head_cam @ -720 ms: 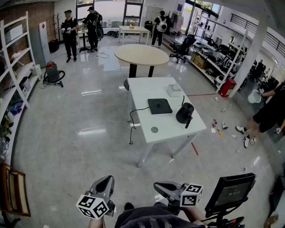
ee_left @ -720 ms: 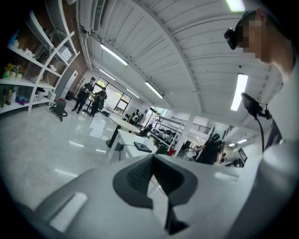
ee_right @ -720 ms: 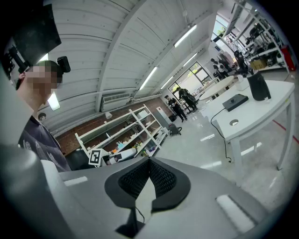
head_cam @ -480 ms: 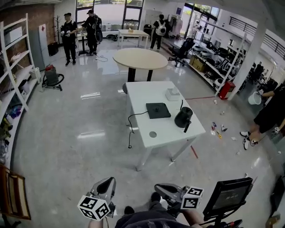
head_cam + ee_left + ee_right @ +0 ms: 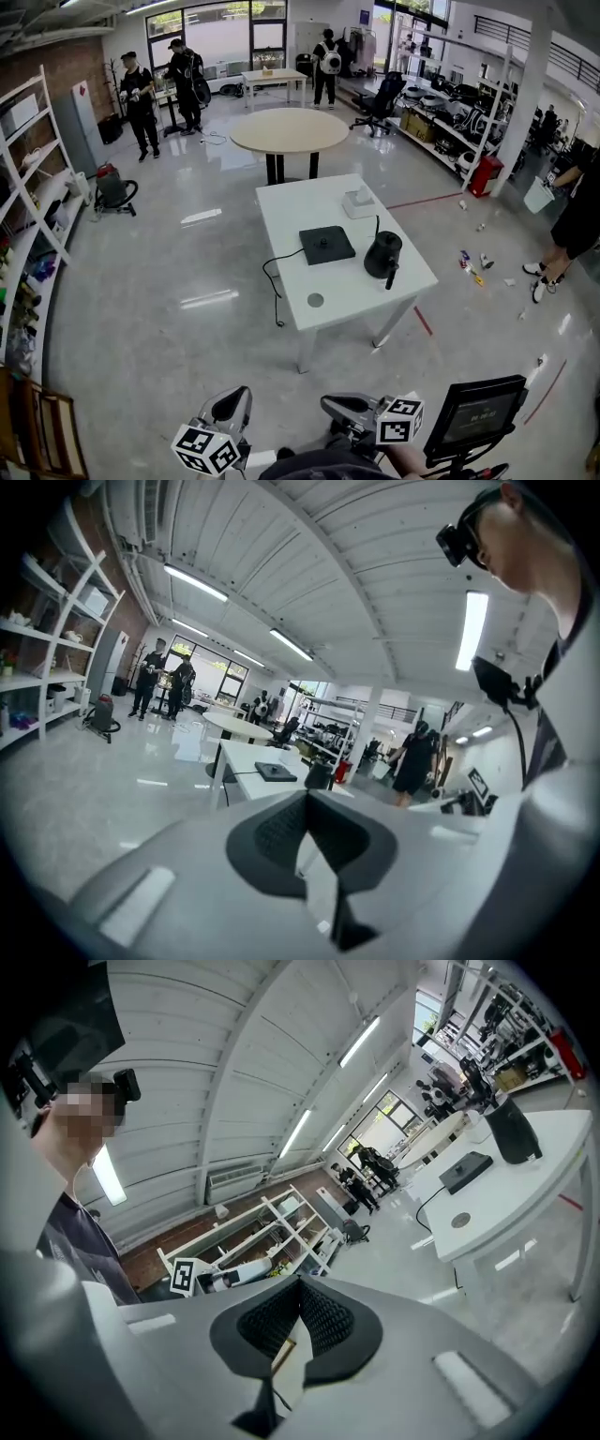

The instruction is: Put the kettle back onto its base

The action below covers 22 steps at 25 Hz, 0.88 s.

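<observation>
Compared with before, the table lies lower in the frame; the kettle stands on it, just right of the base. The left gripper and the right gripper are clenched and empty, which only their own views show

Bare floor lay open up to the white table. The table's near half was clear. Farther back, the kettle stood just right of the base. A screen crowded the near right.

Left tool, right tool: grey shells, black ribbed pads, white cubes with black square markers. Dark top.
</observation>
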Each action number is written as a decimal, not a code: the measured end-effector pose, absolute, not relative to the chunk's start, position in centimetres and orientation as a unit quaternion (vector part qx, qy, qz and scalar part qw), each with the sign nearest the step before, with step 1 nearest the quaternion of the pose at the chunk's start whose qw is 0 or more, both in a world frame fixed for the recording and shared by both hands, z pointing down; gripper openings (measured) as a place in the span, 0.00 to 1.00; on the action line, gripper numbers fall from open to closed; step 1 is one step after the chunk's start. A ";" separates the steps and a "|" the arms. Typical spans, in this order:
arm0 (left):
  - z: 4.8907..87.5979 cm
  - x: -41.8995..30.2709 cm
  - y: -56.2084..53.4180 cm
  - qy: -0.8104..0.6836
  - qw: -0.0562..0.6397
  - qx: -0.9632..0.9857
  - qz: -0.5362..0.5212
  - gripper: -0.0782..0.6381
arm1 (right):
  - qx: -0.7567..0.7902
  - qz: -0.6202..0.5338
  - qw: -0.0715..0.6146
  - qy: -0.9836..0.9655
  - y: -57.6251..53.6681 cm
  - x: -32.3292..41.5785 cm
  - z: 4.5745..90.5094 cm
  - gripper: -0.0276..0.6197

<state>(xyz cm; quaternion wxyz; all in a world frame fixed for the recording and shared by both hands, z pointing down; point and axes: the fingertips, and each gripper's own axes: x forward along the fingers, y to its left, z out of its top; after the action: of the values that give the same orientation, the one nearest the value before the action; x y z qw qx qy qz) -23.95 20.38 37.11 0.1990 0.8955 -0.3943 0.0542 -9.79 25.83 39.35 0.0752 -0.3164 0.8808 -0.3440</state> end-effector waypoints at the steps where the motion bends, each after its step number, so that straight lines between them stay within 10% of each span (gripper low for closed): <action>1: 36.7 -22.8 19.8 -0.391 0.193 0.898 0.057 0.11 | -0.318 -0.345 0.081 0.879 25.4 -8.7 39.3 0.05; 22: 34.5 -1.7 13.2 -0.364 0.143 0.911 0.129 0.11 | -0.329 -0.357 0.153 0.861 18.3 12.6 40.1 0.05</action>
<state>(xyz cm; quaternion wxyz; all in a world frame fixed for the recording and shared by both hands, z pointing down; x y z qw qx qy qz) -1.67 13.20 34.49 0.1426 0.9112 -0.3643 0.1290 12.65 18.26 40.15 0.1533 -0.3285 0.8611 -0.3566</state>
